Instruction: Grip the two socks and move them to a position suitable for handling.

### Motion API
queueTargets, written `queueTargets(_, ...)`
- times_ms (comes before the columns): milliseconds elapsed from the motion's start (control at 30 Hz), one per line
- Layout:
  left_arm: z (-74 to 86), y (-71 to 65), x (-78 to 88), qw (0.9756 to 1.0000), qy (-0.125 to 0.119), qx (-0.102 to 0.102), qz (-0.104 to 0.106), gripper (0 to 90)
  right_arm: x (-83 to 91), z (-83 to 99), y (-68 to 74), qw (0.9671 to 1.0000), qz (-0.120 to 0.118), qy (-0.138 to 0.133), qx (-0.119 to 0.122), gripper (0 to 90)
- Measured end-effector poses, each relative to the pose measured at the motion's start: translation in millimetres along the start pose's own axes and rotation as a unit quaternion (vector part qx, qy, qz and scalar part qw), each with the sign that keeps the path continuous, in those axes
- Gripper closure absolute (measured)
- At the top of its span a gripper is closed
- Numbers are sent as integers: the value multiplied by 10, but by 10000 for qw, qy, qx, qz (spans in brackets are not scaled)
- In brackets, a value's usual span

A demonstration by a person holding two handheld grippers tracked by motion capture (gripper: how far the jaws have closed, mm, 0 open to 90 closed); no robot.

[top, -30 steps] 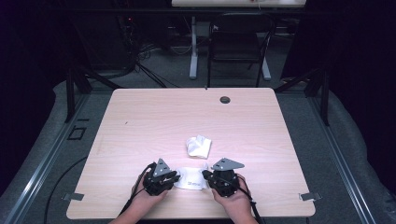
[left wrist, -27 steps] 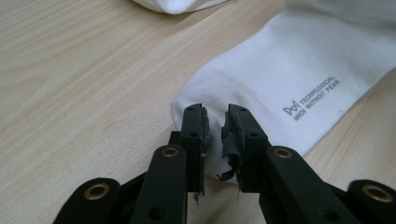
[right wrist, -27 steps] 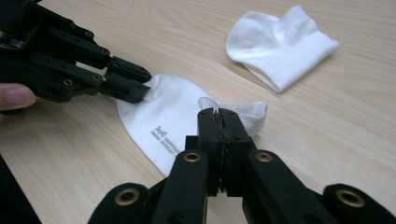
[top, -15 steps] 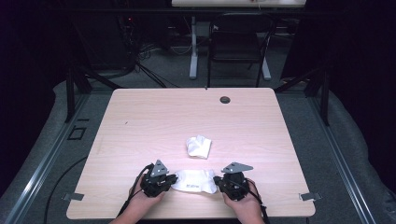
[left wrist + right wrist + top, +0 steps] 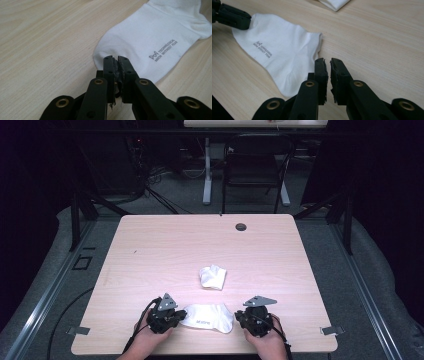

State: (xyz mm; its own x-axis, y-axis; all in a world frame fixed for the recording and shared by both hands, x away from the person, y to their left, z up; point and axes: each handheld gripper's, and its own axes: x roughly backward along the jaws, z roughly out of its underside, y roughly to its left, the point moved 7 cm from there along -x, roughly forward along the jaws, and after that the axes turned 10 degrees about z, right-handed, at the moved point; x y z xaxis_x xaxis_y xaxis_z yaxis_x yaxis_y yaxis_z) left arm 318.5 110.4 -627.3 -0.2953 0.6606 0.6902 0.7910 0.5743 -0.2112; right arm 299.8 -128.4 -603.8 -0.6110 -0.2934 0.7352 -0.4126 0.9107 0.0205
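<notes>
1. My left gripper (image 5: 175, 316) sits at about 7 o'clock on the pale wood-grain table (image 5: 165, 245), near its front edge. Its jaws have just been closing and now pinch the toe end of the flat white ankle sock with small grey lettering (image 5: 209, 317); in the left gripper view (image 5: 117, 65) the black pads press together on the fabric edge.
2. That sock (image 5: 152, 37) lies flat on the table between my two hands, toe towards 9 o'clock, cuff towards 3 o'clock.
3. My right gripper (image 5: 250, 319) rests at about 5 o'clock, just beside the sock's cuff end. Its jaws have just been opening; in the right gripper view (image 5: 329, 65) a narrow gap shows between the pads and nothing sits in it.
4. From that view the sock (image 5: 279, 55) lies at 10 o'clock from my right jaws, close by them, with my left gripper (image 5: 229, 17) on its far end.
5. A second, crumpled white sock (image 5: 212, 277) lies near the table's middle, at 12 o'clock from the flat one and apart from it.
6. A small round dark grommet (image 5: 241, 226) sits near the far edge.
</notes>
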Motion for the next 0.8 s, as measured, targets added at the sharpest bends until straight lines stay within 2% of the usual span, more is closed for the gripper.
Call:
queueTargets(100,15,-6,16,10000,34,-3,7,855,16,-19,-12,9999,-14,-93,-89,845)
queueTargets(133,29,-17,31,10000,62,-2,27,855,20,-37,-16,9998,41,-173,-23,848)
queueTargets(333,59,-49,54,10000,79,54,27,854,6,-45,30,9997,20,-219,89,842)
queueTargets(467,81,-93,73,9999,155,22,30,836,1,-43,53,9996,32,-225,137,832)
queueTargets(533,83,-121,84,9998,163,70,97,821,6,-48,43,9996,27,-221,178,827)
queueTargets(600,64,-128,105,9999,115,57,113,799,8,-59,41,9996,14,-237,120,824)
queueTargets(667,2,-110,160,9998,-104,108,104,746,2,-96,34,9994,8,-320,117,809)
queueTargets(700,2,-110,160,9998,-104,108,104,738,2,-96,34,9994,8,-320,117,809)
queueTargets(800,-38,-18,216,9996,-252,122,29,712,-7,-174,35,9991,9,-402,110,799)
